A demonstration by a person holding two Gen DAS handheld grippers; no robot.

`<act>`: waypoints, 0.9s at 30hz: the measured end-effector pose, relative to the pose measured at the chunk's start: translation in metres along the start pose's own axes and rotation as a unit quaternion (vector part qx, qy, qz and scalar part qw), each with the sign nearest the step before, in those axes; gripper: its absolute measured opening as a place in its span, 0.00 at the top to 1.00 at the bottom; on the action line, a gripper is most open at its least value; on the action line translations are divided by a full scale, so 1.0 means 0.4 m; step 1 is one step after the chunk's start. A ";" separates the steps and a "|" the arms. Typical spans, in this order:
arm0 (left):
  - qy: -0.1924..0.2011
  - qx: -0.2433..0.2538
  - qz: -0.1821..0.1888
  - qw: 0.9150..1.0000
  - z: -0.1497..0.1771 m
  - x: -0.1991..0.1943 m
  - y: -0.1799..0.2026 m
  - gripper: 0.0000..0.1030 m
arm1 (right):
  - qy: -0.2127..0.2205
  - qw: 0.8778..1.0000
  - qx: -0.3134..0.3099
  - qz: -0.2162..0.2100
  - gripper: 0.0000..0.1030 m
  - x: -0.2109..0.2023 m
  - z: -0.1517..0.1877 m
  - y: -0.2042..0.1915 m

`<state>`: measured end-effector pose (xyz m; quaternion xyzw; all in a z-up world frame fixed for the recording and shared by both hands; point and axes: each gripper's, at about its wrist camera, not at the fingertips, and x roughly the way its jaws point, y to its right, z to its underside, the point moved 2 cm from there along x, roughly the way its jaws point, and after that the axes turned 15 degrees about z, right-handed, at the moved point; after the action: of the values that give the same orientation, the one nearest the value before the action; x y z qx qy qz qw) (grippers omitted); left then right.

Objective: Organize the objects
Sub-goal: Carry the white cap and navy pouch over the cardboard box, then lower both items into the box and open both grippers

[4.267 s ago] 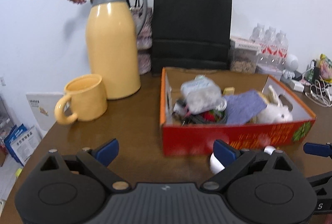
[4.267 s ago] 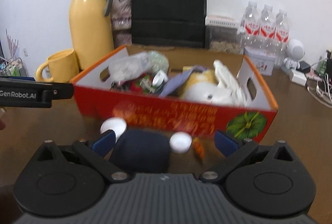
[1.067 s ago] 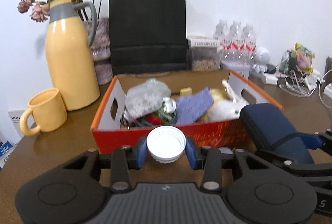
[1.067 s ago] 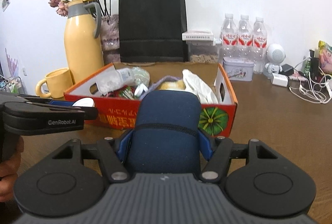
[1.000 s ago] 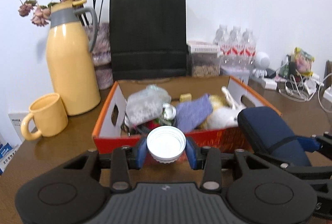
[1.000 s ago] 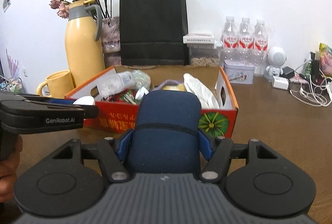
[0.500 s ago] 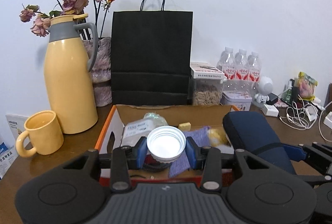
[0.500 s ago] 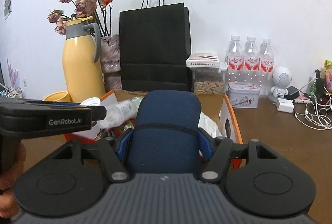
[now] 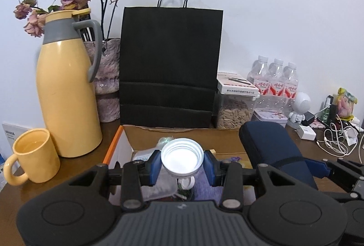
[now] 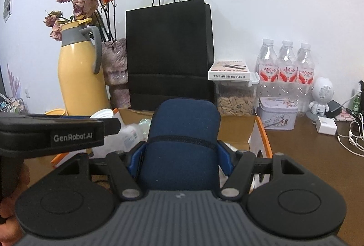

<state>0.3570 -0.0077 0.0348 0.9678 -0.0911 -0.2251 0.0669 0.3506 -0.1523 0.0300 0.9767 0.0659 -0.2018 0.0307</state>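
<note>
My left gripper [image 9: 182, 164] is shut on a small white jar [image 9: 181, 160] whose round open mouth faces the camera, held over the orange cardboard box [image 9: 115, 143]. The right gripper [image 10: 180, 155] is shut on a dark blue fabric pouch [image 10: 182, 141], also above the box [image 10: 261, 132]. In the left wrist view the blue pouch [image 9: 273, 150] shows at the right, level with the jar. In the right wrist view the left gripper's black body [image 10: 52, 132] crosses at the left with the white jar [image 10: 102, 114] at its tip. The box holds a plastic bag, purple cloth and other items, mostly hidden.
A yellow thermos jug [image 9: 66, 91], yellow mug [image 9: 31, 161] and vase of dried roses [image 9: 107, 77] stand left of the box. A black paper bag [image 9: 170, 68] stands behind it. Right: seed container [image 9: 234, 109], water bottles [image 9: 275, 84], tin [image 10: 277, 112], white robot figure [image 10: 320, 95], cables [image 9: 336, 141].
Both grippers have risen and moved forward over the box, still holding the jar and the pouch. The box's red front wall has dropped out of sight below them.
</note>
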 end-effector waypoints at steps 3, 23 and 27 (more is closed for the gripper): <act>0.001 0.003 -0.003 1.000 -0.012 0.027 -0.007 0.63 | -0.001 1.000 -0.001 -0.004 0.37 0.030 -0.013 0.003; -0.013 0.021 -0.011 1.000 -0.043 0.152 -0.049 0.63 | -0.027 0.999 -0.023 -0.009 0.37 0.169 -0.021 0.014; -0.019 0.025 -0.019 0.999 -0.041 0.157 -0.048 0.57 | -0.034 0.999 -0.032 0.000 0.34 0.175 -0.015 0.010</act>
<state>0.4224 -0.0006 0.0194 0.9663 -0.0797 -0.2420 0.0363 0.4171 -0.1477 0.0078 0.9679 0.0713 -0.2324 0.0636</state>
